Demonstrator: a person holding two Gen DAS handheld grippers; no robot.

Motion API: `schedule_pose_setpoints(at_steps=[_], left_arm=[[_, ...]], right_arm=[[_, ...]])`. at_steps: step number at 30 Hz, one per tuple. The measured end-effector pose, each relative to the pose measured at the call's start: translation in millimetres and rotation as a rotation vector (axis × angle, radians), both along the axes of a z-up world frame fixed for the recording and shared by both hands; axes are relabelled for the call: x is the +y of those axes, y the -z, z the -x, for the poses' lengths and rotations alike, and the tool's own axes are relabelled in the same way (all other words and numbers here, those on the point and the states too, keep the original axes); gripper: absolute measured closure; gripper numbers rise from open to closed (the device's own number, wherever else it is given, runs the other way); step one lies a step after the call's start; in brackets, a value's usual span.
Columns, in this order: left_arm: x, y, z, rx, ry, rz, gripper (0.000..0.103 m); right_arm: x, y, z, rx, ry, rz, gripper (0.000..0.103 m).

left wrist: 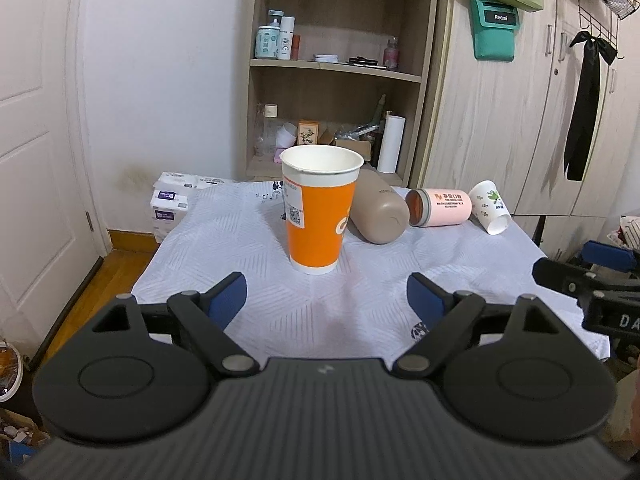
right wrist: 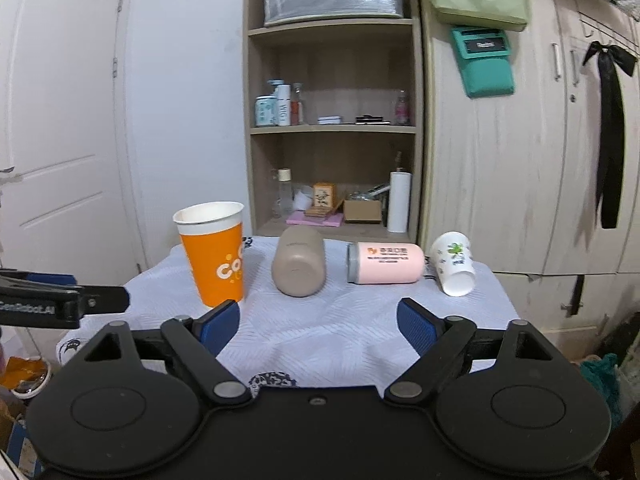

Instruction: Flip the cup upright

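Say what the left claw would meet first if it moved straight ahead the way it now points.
Probably the upright orange cup, standing just ahead of the open left claw; the line may run slightly right of it. Depth is uncertain.

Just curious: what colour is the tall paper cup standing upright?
Orange with a white rim: the paper cup, clearest in the left wrist view.
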State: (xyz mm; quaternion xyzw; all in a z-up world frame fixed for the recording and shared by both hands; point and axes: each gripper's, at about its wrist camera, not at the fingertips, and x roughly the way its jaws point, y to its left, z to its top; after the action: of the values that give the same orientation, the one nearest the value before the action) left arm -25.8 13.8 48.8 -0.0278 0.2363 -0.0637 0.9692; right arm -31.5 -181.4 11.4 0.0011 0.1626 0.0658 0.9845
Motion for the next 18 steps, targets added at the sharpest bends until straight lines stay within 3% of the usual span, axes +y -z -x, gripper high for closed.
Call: schedule_pose_setpoints(at_steps=[2, 18], left_arm=[[-0.1, -0.3, 3.0, -0.002, -0.003, -0.005, 0.011], [4.4, 7.9, 4.9, 0.036, -0.047, -0.031, 0.0]], right_arm=[[-1.7, 0.6, 3.7, -0.004, 0.006, -0.009, 0.001], [1.5, 4.5, 8.8, 0.033, 0.117, 0.029, 0.0]])
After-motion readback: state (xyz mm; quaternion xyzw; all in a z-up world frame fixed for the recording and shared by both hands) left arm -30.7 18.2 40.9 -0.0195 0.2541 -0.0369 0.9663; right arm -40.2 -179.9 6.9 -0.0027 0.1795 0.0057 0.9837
